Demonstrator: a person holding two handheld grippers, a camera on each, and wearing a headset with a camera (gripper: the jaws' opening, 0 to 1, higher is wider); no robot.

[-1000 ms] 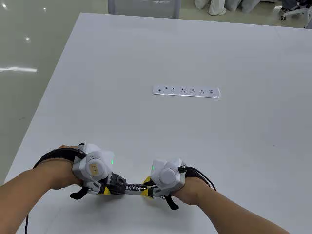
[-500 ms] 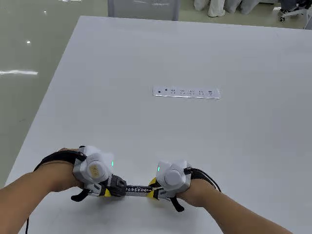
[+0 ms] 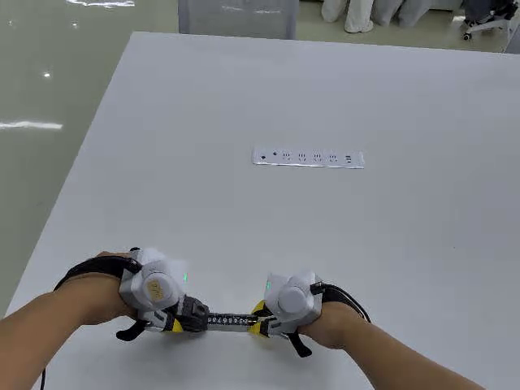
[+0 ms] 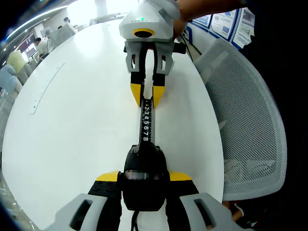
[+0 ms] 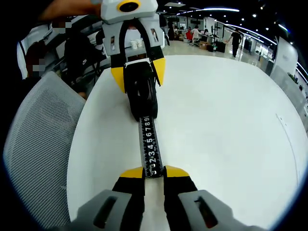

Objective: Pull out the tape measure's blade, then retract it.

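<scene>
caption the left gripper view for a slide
Left gripper clamps the black tape measure case; right gripper pinches the tip of its black numbered blade over a white table.

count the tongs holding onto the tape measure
2. The left tongs clamp the black tape measure case near the white table's front edge; the right tongs pinch the tip of its pulled-out black numbered blade.
</scene>
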